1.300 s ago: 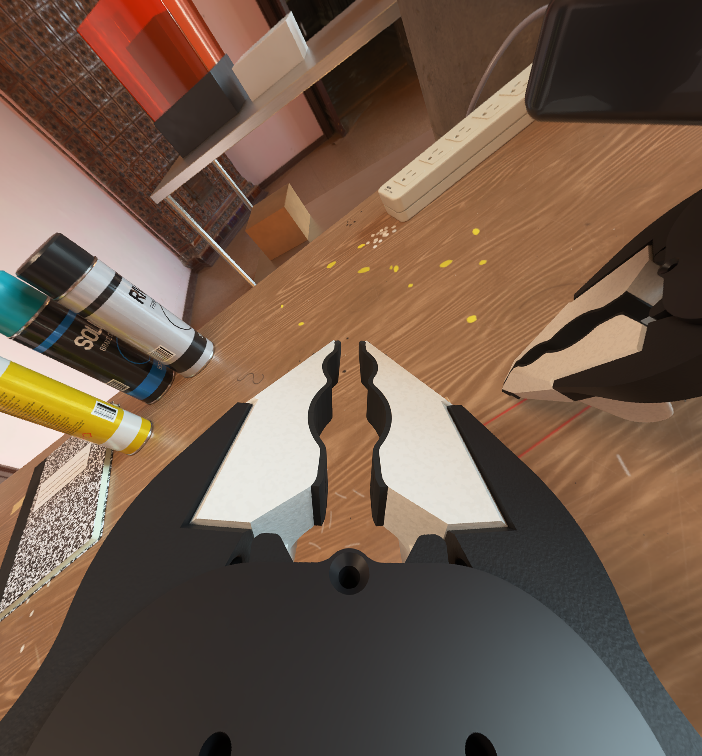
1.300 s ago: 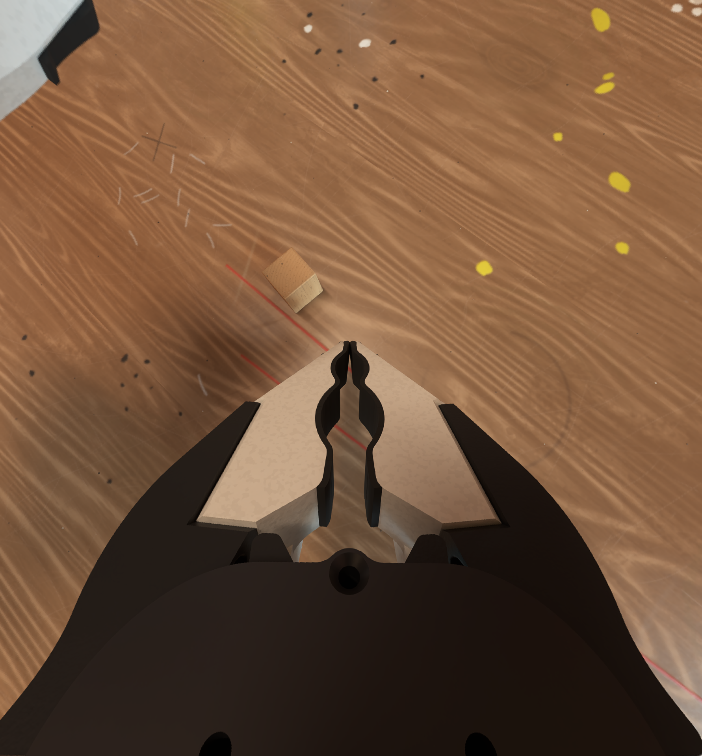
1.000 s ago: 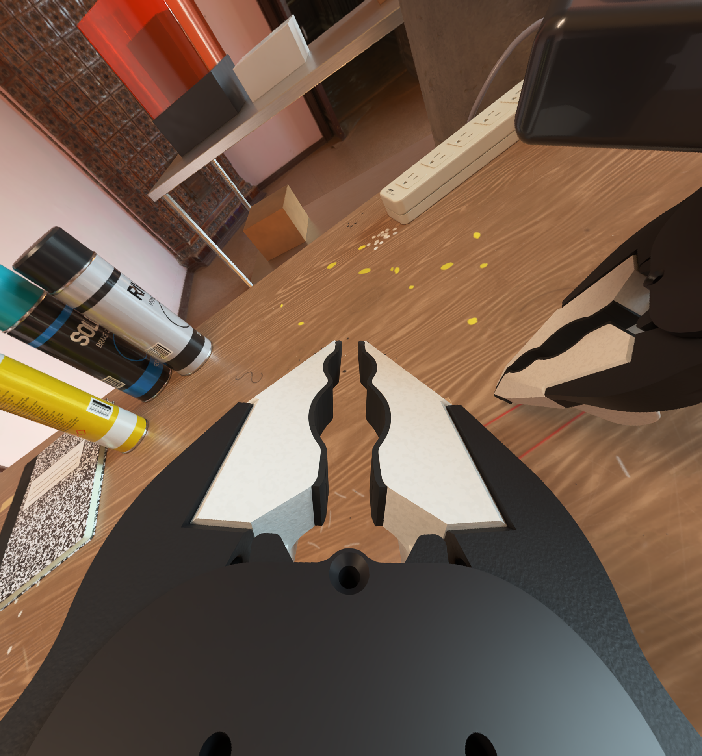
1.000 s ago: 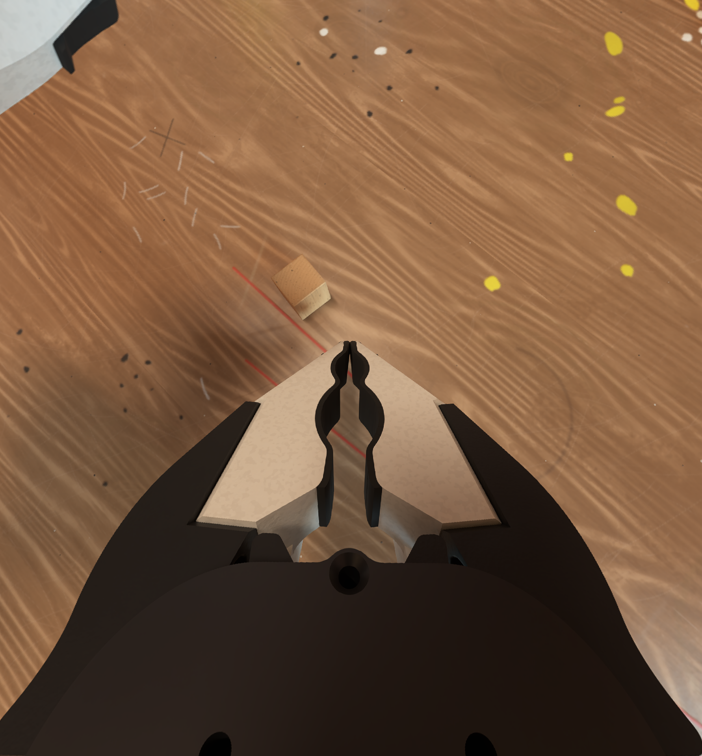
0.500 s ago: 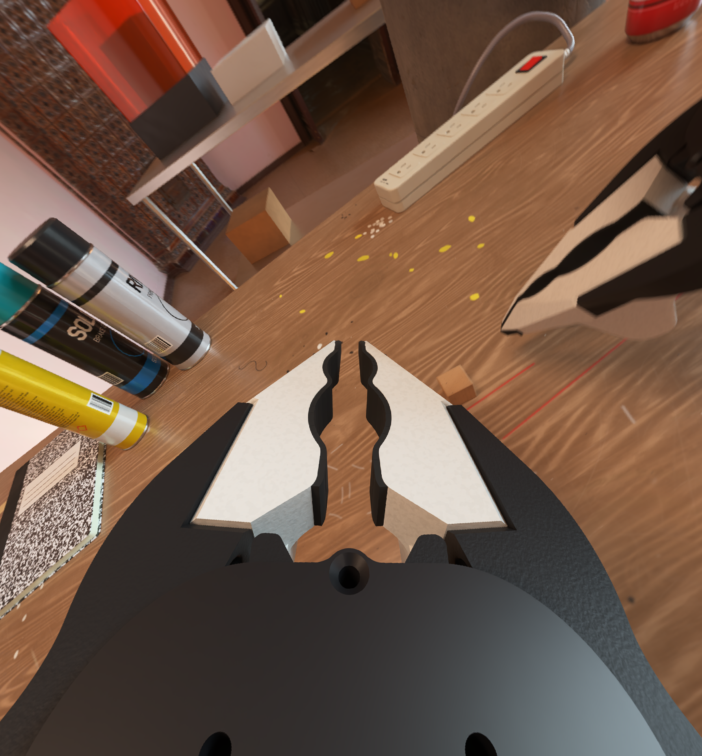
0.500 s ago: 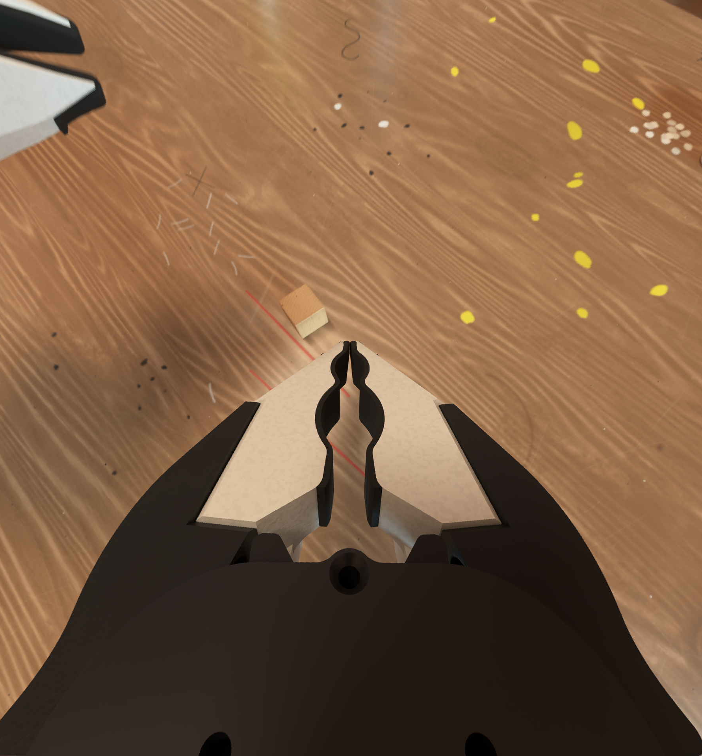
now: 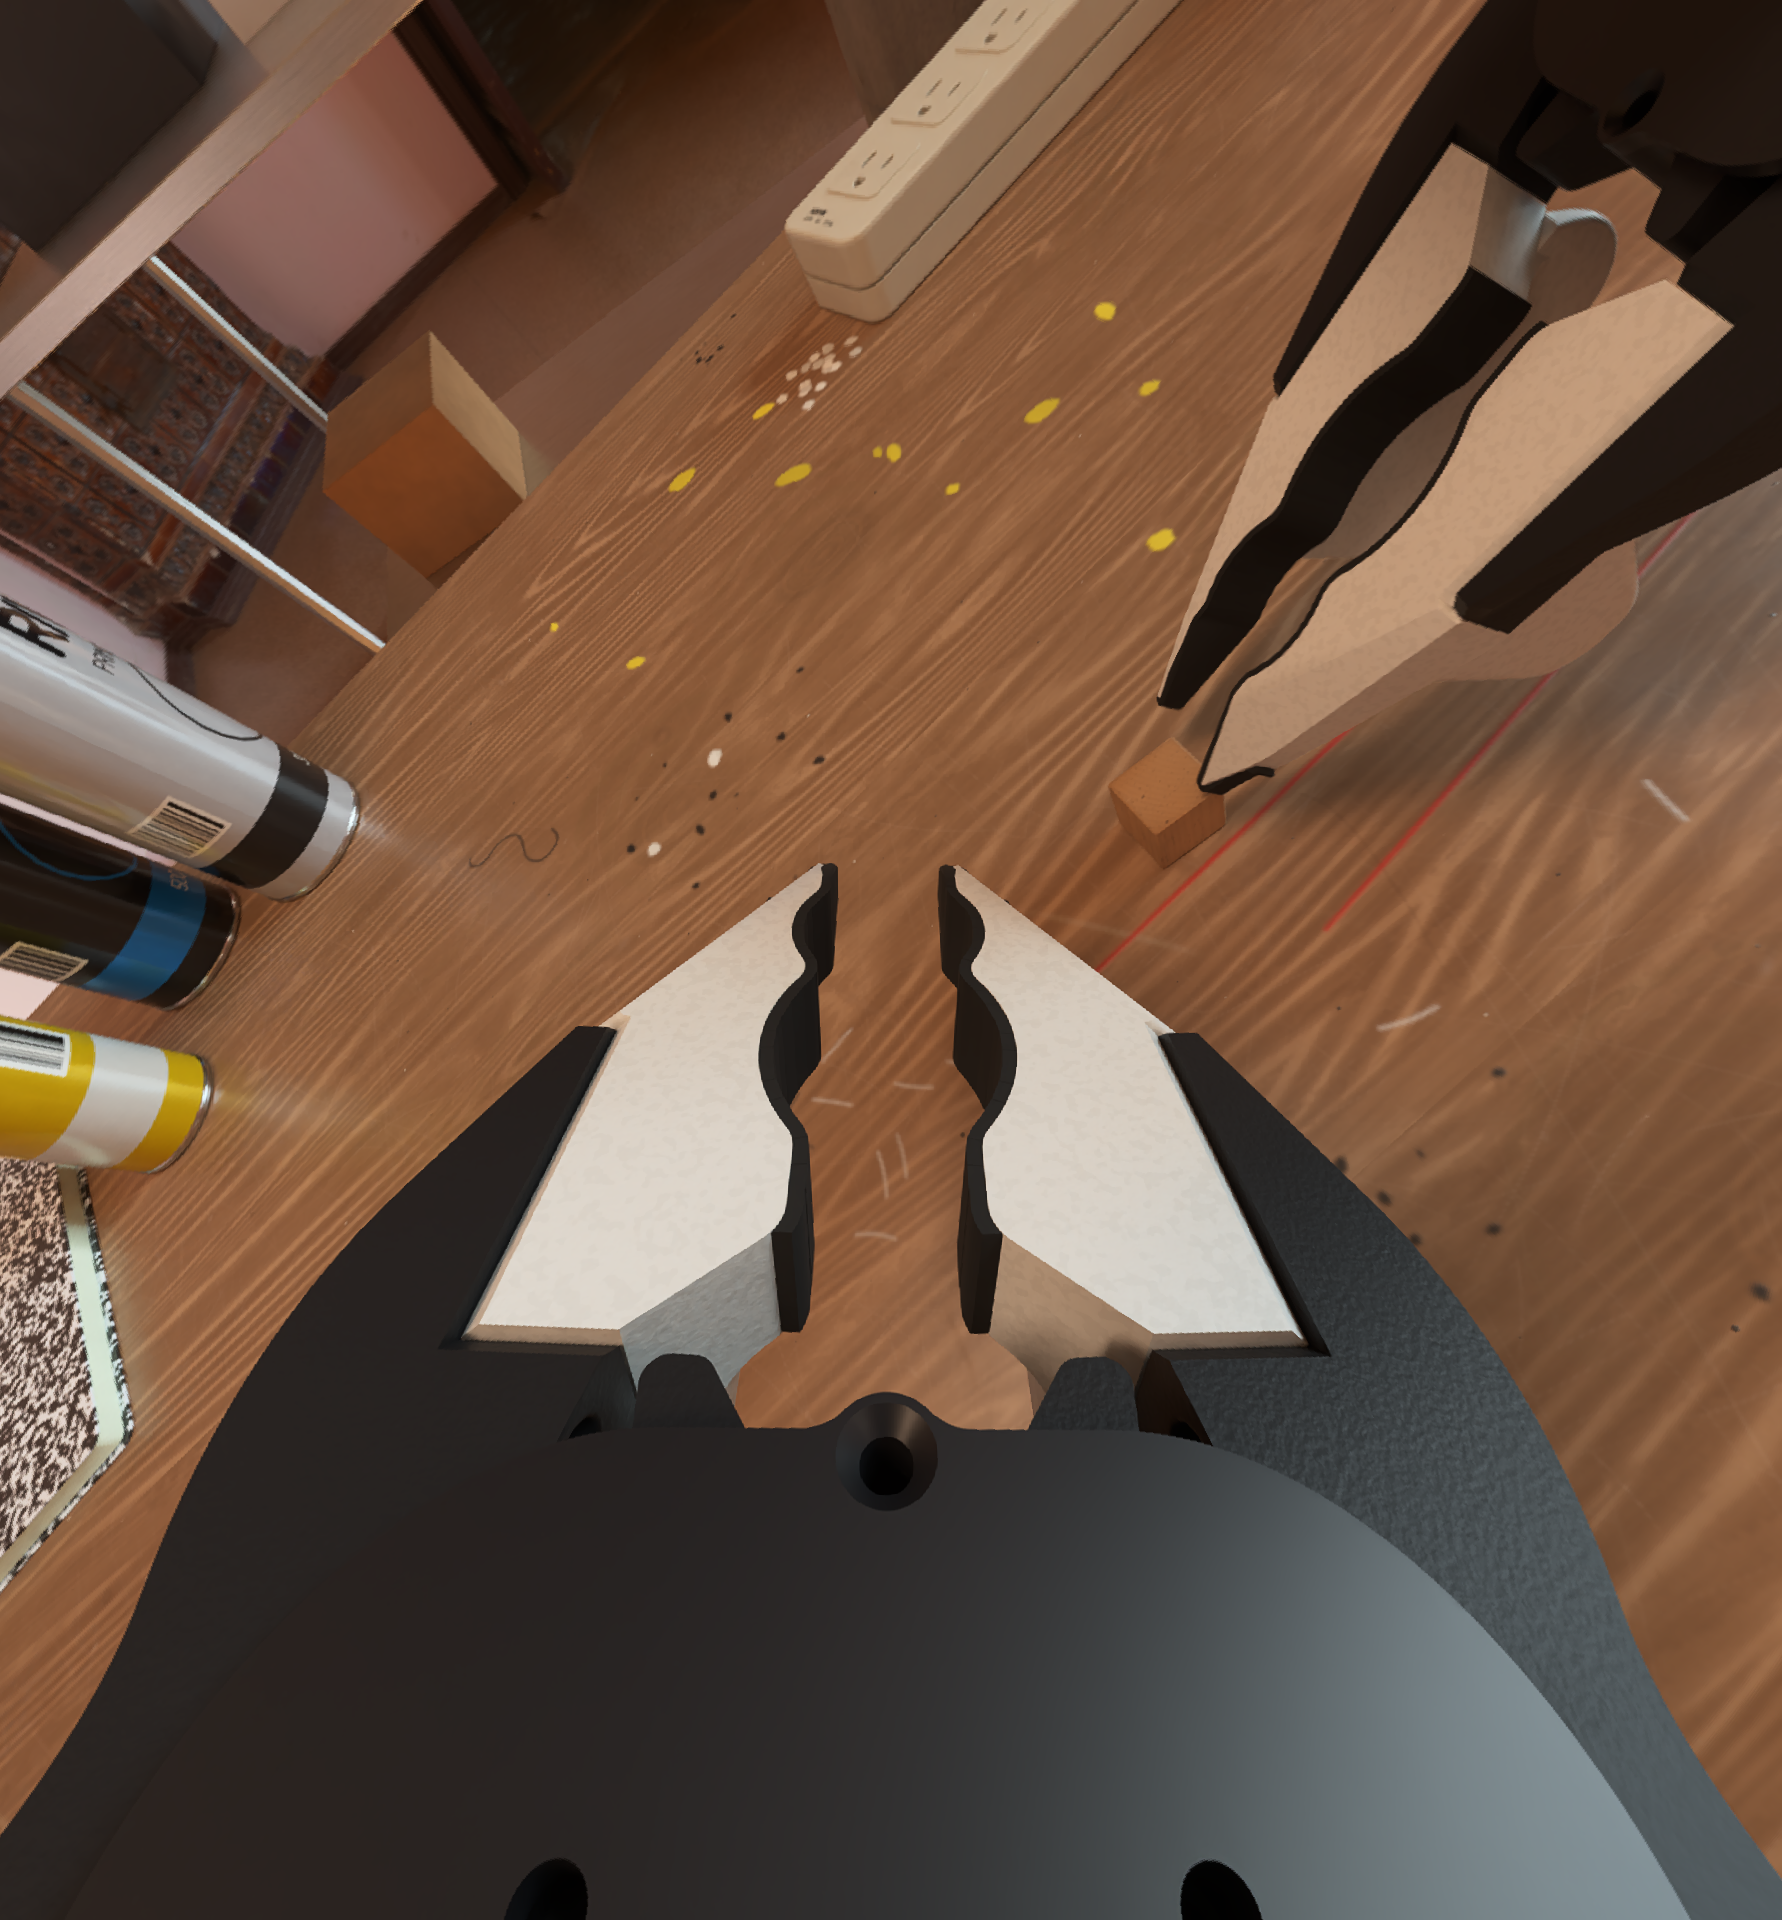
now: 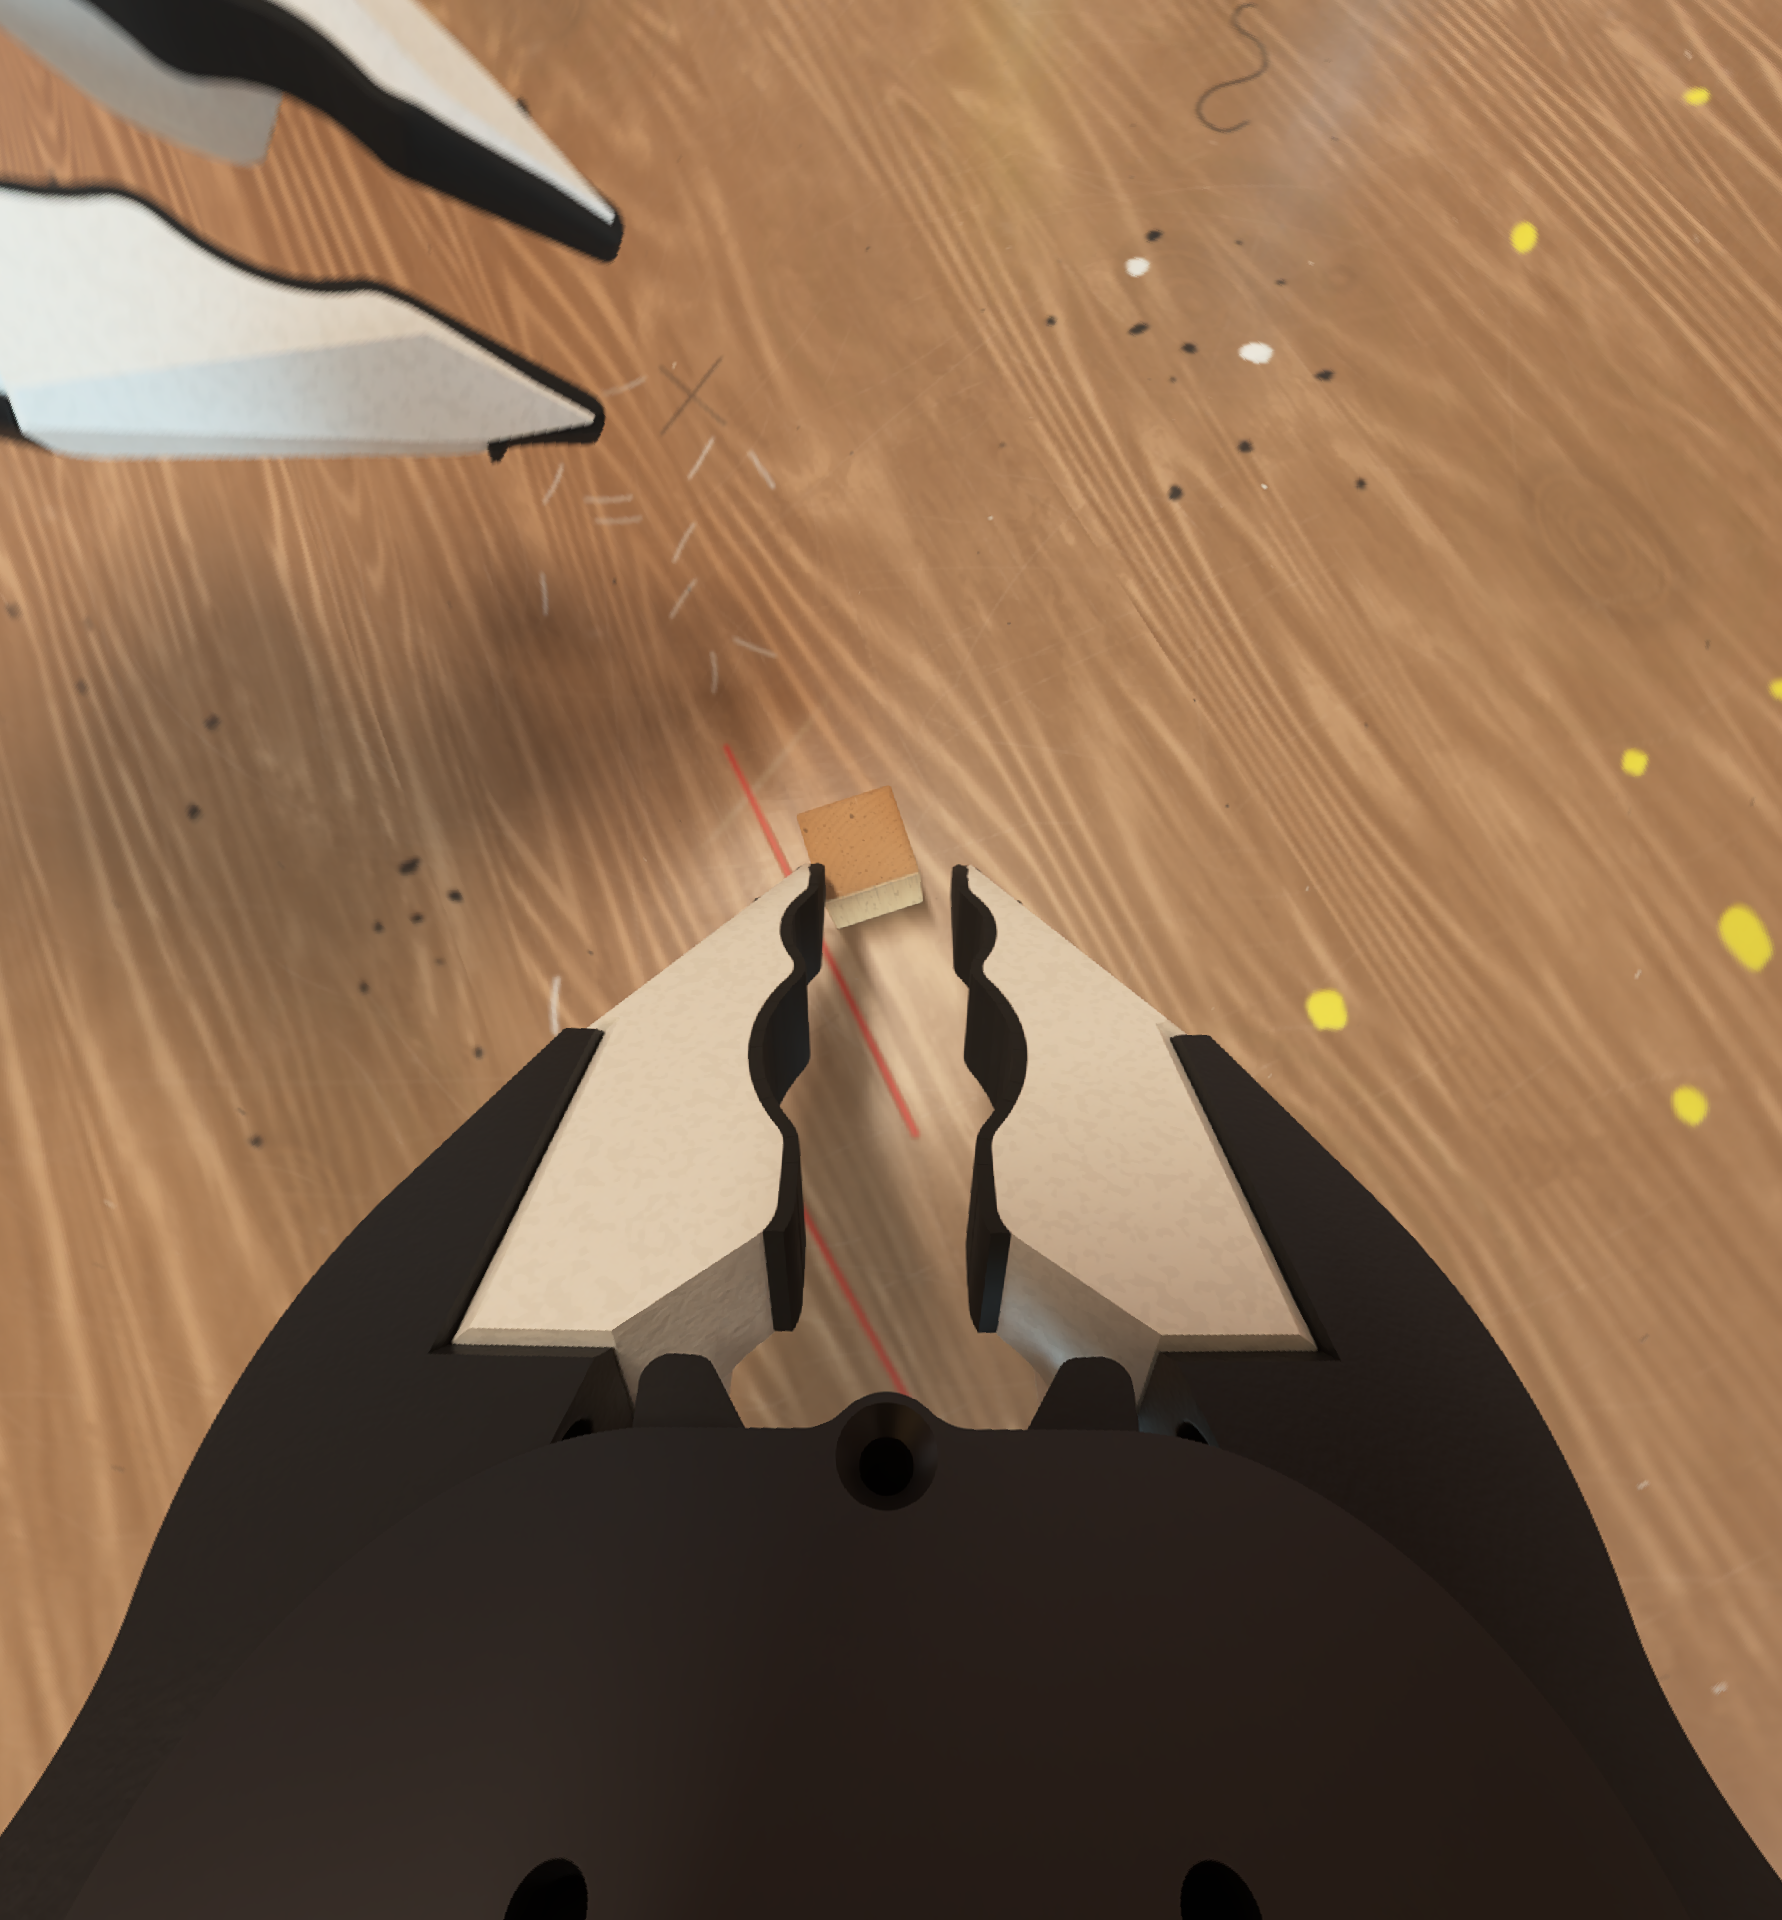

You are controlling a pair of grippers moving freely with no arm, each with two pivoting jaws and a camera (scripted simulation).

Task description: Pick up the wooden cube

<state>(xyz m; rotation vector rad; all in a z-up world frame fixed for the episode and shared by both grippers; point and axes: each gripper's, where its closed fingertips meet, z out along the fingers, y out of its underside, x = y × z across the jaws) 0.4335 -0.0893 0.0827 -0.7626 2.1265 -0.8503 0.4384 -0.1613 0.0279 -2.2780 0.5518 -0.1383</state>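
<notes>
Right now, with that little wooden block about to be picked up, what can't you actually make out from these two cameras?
- wooden cube: in the left wrist view, the right gripper fingertip covers its far corner; contact unclear.
- Three spray cans: tops cut off by the left wrist view's edge.
- Notebook: mostly beyond that edge.
- Power strip: far end cut off at the top.

Glossy grained wooden table (image 8: pixel 1282 644); small matt wooden cube (image 8: pixel 859 847); shiny metal spray cans (image 7: pixel 118 748); smooth plastic power strip (image 7: pixel 928 156).

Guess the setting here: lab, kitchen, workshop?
Likely a workshop or hobby bench: a paint-flecked wooden table with spray cans lying on it, a power strip and a speckled notebook.
</notes>
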